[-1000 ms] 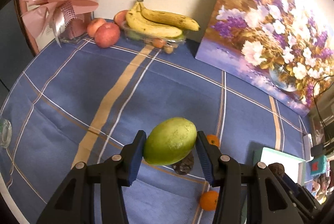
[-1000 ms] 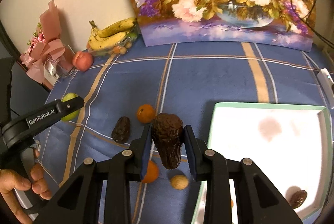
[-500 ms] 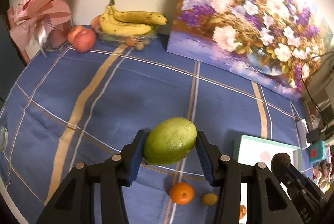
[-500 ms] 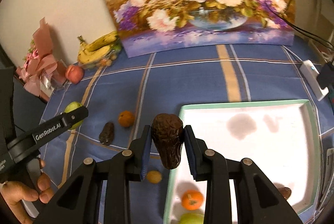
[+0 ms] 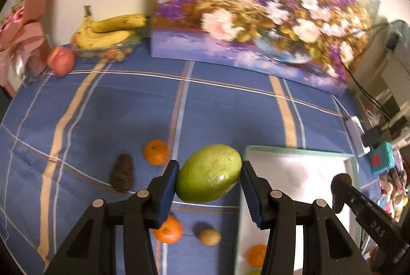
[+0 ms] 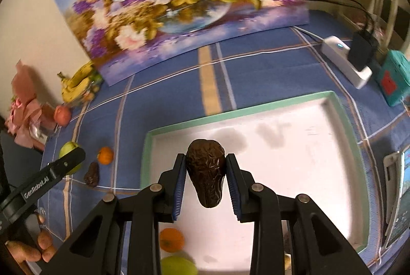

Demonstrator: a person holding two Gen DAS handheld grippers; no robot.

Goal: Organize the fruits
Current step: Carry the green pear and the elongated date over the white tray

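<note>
Jaws: left gripper (image 5: pixel 208 181) clamps green fruit (image 5: pixel 208 173); right gripper (image 6: pixel 205 172) clamps, seemingly, a date (image 6: pixel 206 172).

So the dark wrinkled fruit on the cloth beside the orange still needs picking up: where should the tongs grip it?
Probably across the middle of the dark wrinkled fruit, coming down from above with the tongs' tips on its two long sides. It lies flat and elongated, and the orange sits near one end, so the flanks look freer.

A green fruit (image 6: pixel 178 266) in the tray is cut off by the frame's bottom edge.
</note>
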